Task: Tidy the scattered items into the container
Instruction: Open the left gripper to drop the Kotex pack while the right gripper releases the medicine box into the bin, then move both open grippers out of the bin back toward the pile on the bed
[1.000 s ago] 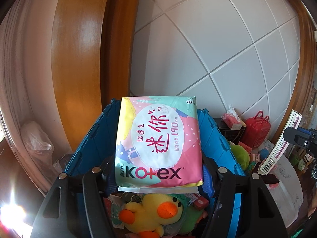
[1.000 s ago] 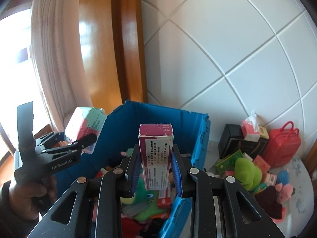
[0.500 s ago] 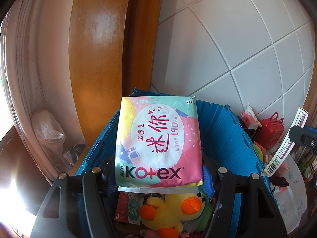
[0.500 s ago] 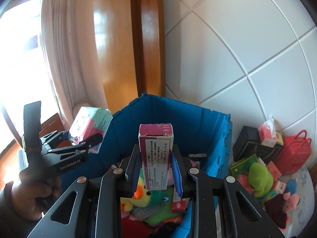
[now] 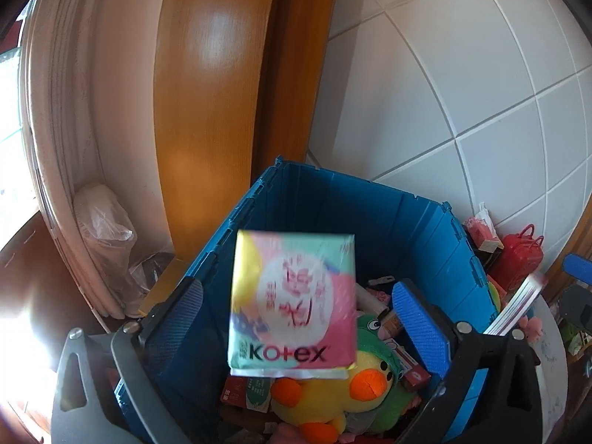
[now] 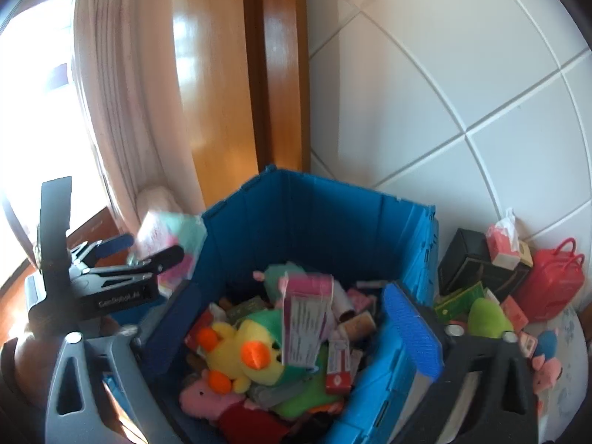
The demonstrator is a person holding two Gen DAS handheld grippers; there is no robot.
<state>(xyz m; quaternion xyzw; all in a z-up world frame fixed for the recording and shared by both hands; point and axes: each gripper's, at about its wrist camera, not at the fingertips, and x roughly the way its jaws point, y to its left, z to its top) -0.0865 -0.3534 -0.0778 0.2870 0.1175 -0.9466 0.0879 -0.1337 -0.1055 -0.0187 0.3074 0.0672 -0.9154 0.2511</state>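
The blue crate (image 5: 370,222) stands against the tiled wall, filled with toys and boxes, a yellow duck plush (image 5: 333,396) on top. My left gripper (image 5: 296,318) is open above it, and the pink Kotex pack (image 5: 292,299) hangs blurred between the spread fingers, free of both pads. My right gripper (image 6: 292,318) is open over the crate (image 6: 333,214) too. The pink medicine box (image 6: 305,322) is blurred in mid-air between its fingers, above the duck plush (image 6: 240,351). The left gripper also shows in the right wrist view (image 6: 148,251).
Right of the crate lie a red toy bag (image 6: 555,281), a black box (image 6: 477,270), a tissue pack (image 6: 503,240) and a green plush (image 6: 488,314). A wooden door frame (image 5: 222,111) and a curtain (image 6: 122,111) stand to the left.
Both grippers have opened. The Kotex pack and the medicine box have left the fingers and are dropping toward the crate. Both grippers moved further over the crate.
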